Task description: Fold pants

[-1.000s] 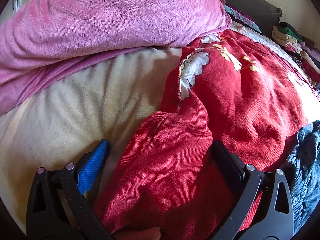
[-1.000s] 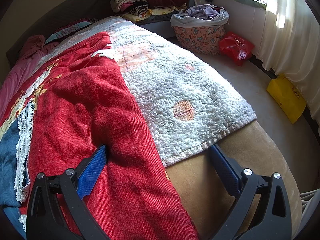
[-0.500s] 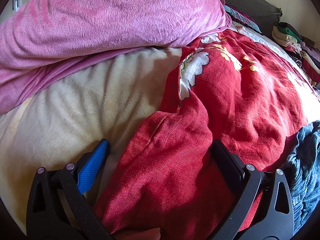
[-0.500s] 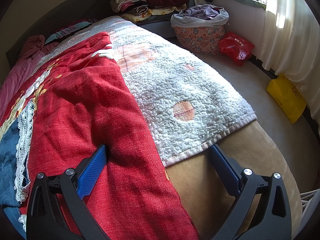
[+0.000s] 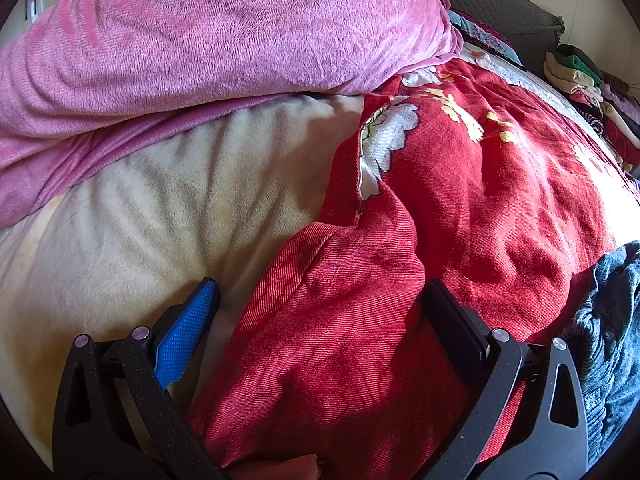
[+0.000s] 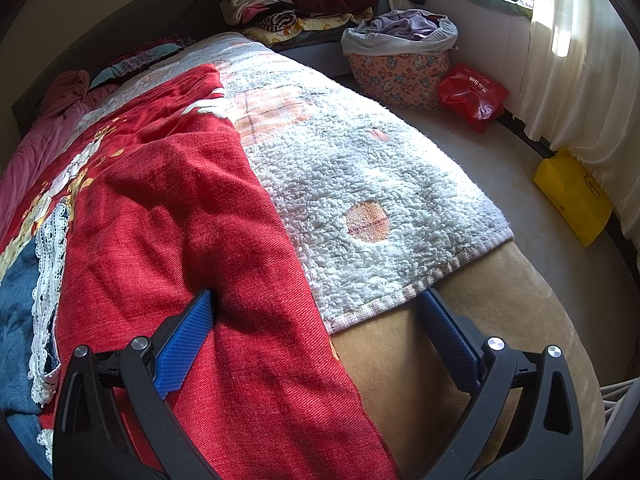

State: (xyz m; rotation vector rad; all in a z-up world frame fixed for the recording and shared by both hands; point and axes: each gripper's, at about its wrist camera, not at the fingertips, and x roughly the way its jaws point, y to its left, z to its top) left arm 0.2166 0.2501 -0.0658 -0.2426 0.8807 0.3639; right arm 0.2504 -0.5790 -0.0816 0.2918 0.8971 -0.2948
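The red pants (image 5: 352, 344), of coarse twill, are spread on the bed between the wide-spread fingers of the left gripper (image 5: 320, 300); the right gripper (image 6: 316, 304) is likewise spread over their edge. Beside the pants a shaggy white towel (image 6: 368, 176) is laid. Beyond the towel, a patterned basket (image 6: 400, 76) is filled with clothes.
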